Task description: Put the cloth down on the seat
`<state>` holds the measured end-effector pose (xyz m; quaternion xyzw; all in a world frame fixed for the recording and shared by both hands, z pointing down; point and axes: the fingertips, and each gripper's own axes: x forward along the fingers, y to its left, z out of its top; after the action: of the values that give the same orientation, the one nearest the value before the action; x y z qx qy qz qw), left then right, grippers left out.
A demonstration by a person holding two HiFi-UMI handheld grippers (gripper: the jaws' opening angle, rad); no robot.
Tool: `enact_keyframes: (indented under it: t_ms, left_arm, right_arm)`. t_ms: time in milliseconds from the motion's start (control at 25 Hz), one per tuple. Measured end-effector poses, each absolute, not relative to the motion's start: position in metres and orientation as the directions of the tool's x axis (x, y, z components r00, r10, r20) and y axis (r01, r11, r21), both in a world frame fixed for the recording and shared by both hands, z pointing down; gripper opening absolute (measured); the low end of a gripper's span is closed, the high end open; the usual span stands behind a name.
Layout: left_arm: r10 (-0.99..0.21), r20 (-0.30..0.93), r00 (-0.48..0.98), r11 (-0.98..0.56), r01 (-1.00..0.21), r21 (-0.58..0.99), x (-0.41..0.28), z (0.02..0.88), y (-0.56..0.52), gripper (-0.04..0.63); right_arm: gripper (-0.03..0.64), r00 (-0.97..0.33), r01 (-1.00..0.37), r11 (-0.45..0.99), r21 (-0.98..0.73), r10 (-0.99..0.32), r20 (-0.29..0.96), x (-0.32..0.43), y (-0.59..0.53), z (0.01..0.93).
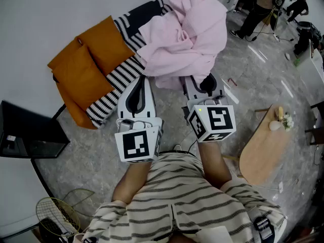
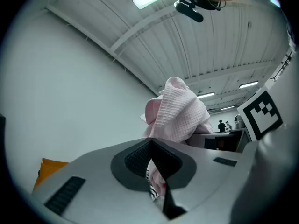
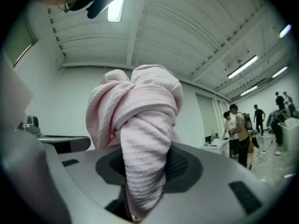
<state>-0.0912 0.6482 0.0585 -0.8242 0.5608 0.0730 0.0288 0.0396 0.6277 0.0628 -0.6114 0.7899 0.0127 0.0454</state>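
Left tool (image 1: 139,87) and right tool (image 1: 200,85) reach out side by side above the grey floor (image 1: 253,85), each pinching a fold of the pink cloth (image 1: 185,39), which is bunched up over the seat (image 1: 76,111) with orange cushions (image 1: 88,59) by the white wall (image 1: 40,14).

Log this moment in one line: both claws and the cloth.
left claw: shut on pink cloth | right claw: shut on pink cloth | pink cloth: bunched, held up over seat
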Motion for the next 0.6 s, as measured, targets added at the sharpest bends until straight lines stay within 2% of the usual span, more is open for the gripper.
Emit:
enact_keyframes:
  t_ms: [600]
  left_arm:
    - [-0.927,-0.136,0.350,-0.357,-0.934,0.033,-0.093,0.069,0.648,0.005]
  right_arm:
    - [0.164,-0.259,-0.963,0.264,-0.054,-0.962,-0.086,0.041,0.622,0.070]
